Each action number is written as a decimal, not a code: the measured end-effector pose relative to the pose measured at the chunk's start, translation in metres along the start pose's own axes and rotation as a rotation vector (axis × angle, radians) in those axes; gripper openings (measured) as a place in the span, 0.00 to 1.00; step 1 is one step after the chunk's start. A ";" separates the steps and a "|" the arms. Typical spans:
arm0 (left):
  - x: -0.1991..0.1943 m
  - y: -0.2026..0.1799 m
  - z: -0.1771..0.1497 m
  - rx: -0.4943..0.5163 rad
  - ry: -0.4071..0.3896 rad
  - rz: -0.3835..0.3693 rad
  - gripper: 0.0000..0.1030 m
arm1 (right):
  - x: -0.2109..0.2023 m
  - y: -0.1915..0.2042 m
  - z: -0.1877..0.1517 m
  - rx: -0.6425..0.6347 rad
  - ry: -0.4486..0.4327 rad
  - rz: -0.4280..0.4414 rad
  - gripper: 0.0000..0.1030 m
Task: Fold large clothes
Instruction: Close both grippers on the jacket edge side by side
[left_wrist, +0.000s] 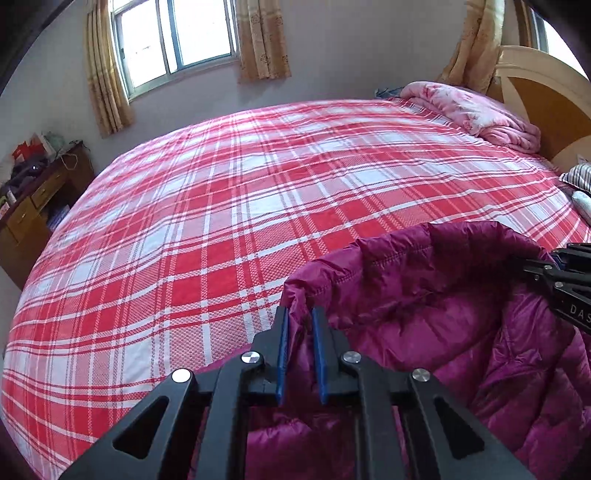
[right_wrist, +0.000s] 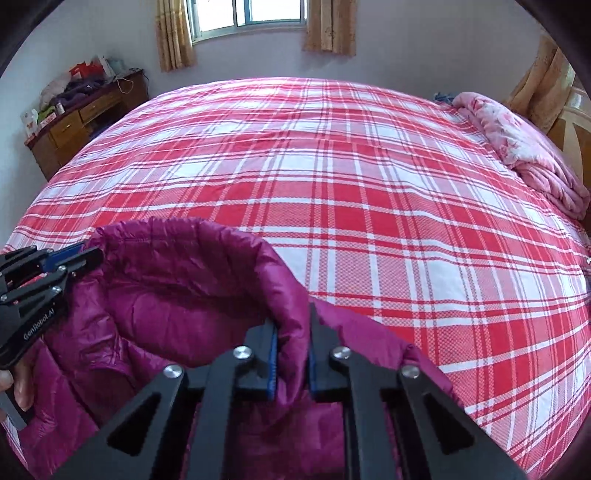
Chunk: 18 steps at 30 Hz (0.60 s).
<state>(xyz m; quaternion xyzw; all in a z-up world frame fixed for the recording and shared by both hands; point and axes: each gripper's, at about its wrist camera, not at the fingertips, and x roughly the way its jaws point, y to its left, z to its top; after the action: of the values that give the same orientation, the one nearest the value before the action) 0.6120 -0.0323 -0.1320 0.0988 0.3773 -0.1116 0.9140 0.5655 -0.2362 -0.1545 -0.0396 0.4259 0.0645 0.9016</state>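
A magenta quilted puffer jacket (left_wrist: 424, 280) (right_wrist: 177, 273) lies at the near edge of the bed, its rim lifted into an arc between the two grippers. My left gripper (left_wrist: 300, 314) is shut on the left end of that rim, with fabric pinched between its blue pads. My right gripper (right_wrist: 293, 321) is shut on the right end of the rim in the same way. Each gripper shows in the other's view: the right gripper (left_wrist: 554, 273) at the right edge, the left gripper (right_wrist: 85, 254) at the left edge, held by a hand (right_wrist: 18, 387).
The bed has a red and white plaid sheet (left_wrist: 221, 184) (right_wrist: 369, 184) stretching away to the far wall. A folded pink quilt (left_wrist: 472, 110) (right_wrist: 524, 151) lies by the headboard (left_wrist: 546, 96). A cluttered wooden desk (left_wrist: 33, 210) (right_wrist: 85, 114) stands at the left.
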 end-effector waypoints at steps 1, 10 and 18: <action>-0.006 -0.002 -0.002 0.012 -0.011 0.000 0.11 | -0.004 -0.002 -0.004 0.000 -0.009 -0.006 0.13; -0.021 -0.008 -0.051 0.073 0.027 -0.028 0.06 | 0.003 -0.017 -0.035 0.004 0.021 -0.038 0.11; -0.075 0.013 -0.037 -0.038 -0.144 -0.091 0.07 | 0.010 -0.017 -0.047 -0.024 -0.001 -0.047 0.11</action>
<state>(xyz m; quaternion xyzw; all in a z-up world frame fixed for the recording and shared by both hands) 0.5392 -0.0001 -0.1035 0.0561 0.3165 -0.1526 0.9345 0.5386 -0.2581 -0.1918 -0.0605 0.4238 0.0484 0.9024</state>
